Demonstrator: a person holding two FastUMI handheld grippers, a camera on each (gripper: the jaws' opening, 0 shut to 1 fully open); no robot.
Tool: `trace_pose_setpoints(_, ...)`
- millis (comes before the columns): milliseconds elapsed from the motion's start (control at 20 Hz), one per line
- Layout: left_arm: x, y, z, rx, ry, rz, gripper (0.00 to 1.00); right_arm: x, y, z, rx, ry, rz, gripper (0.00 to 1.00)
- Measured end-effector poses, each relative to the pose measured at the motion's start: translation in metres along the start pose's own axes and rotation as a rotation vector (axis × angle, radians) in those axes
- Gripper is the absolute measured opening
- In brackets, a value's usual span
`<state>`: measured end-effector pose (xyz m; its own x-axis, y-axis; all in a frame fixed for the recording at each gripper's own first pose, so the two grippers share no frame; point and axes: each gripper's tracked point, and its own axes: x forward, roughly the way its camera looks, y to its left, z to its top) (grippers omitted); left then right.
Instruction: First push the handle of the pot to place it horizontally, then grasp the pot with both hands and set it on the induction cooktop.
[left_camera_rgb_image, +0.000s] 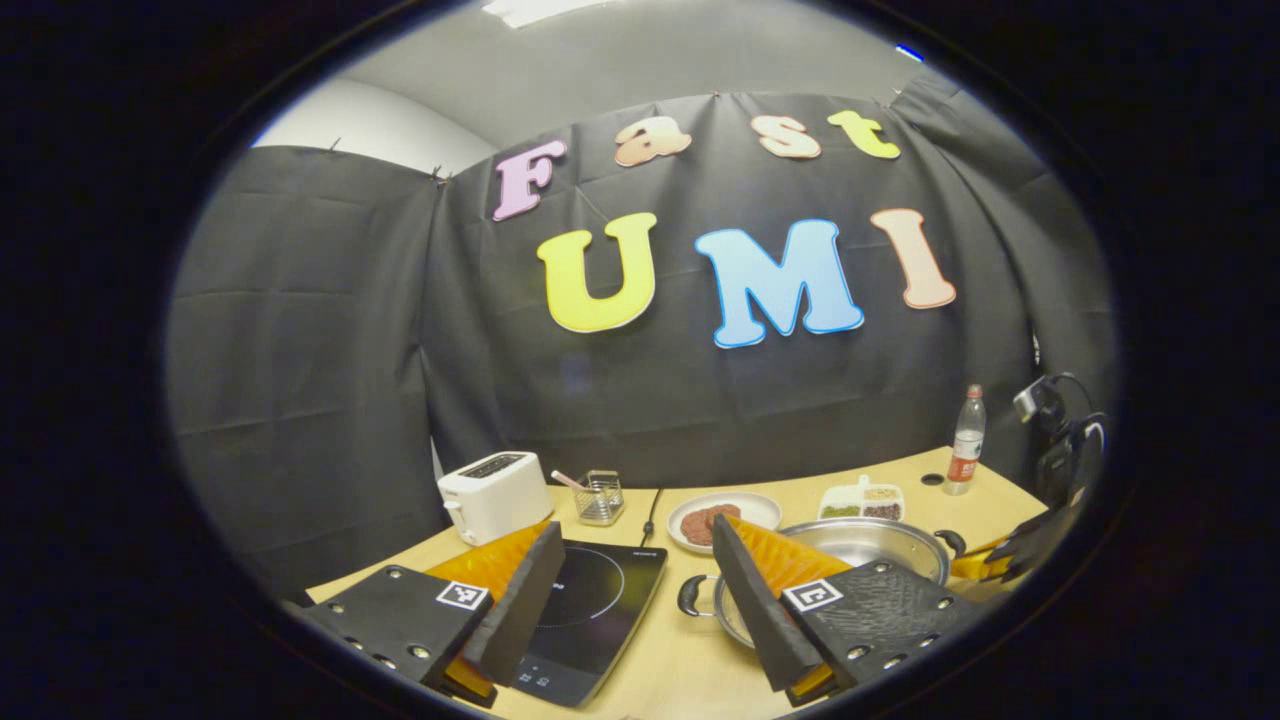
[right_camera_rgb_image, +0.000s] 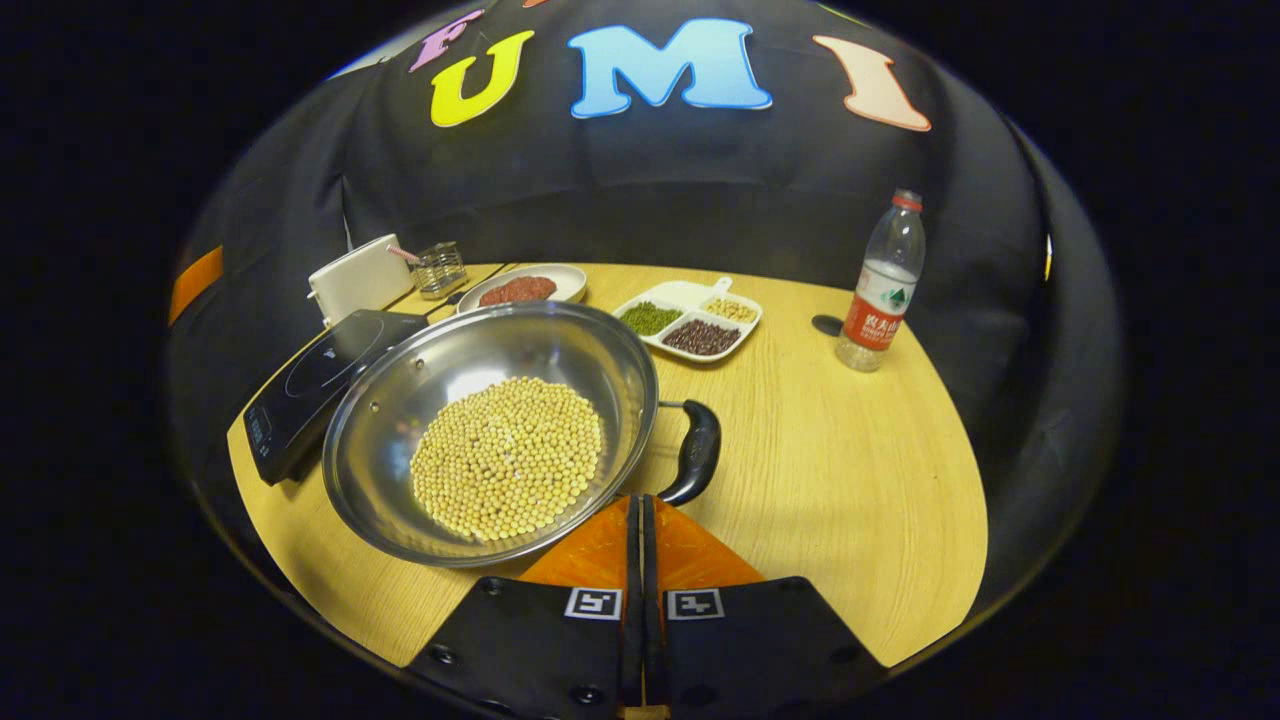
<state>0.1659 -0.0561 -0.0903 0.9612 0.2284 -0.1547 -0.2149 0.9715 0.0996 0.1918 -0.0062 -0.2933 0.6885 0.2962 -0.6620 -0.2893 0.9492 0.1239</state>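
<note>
Wide shiny steel pot (right_camera_rgb_image: 490, 430) of loose beans, beside black cooktop (right_camera_rgb_image: 320, 385), prob heavy & slippery—grab black side handles (right_camera_rgb_image: 695, 452) w/ left gripper (left_camera_rgb_image: 630, 590) spread, right gripper (right_camera_rgb_image: 641, 520) clenched empty.

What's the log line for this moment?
pot: on table beside cooktop, holds beans | right gripper: shut, tips at pot handle | left gripper: open, above table | placement: not yet done

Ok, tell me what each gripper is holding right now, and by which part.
Nothing. The right gripper is shut and empty beside the pot handle; the left gripper is open.
</note>
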Motion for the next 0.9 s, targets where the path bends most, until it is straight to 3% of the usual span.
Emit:
trace_pose_setpoints(100,0.008,-0.003,0.0,0.0,0.0,-0.02,0.89,-0.011,-0.001,0.011,0.024,-0.034,-0.007,0.03)
trace_pose_setpoints(250,0.021,-0.009,-0.005,0.001,0.004,-0.067,0.89,-0.02,-0.005,0.024,0.063,-0.074,-0.04,0.14)
trace_pose_setpoints(300,0.026,-0.011,-0.007,0.003,0.006,-0.083,0.89,-0.023,-0.004,0.028,0.081,-0.086,-0.047,0.43)
trace_pose_setpoints(350,0.031,-0.012,-0.009,0.005,0.01,-0.1,0.91,-0.025,-0.003,0.032,0.095,-0.098,-0.057,0.54)
trace_pose_setpoints(400,0.036,-0.014,-0.011,0.009,0.018,-0.118,0.89,-0.027,-0.005,0.035,0.103,-0.112,-0.08,0.83)
trace_pose_setpoints(500,0.047,-0.017,-0.019,0.006,0.034,-0.155,0.91,-0.03,-0.006,0.042,0.106,-0.141,-0.116,1.0)
trace_pose_setpoints(550,0.053,-0.018,-0.023,0.004,0.045,-0.168,0.91,-0.032,-0.006,0.045,0.105,-0.151,-0.129,0.94)
trace_pose_setpoints(900,0.092,-0.034,-0.067,-0.018,0.151,-0.267,0.89,-0.028,-0.005,0.051,0.101,-0.159,-0.197,0.99)
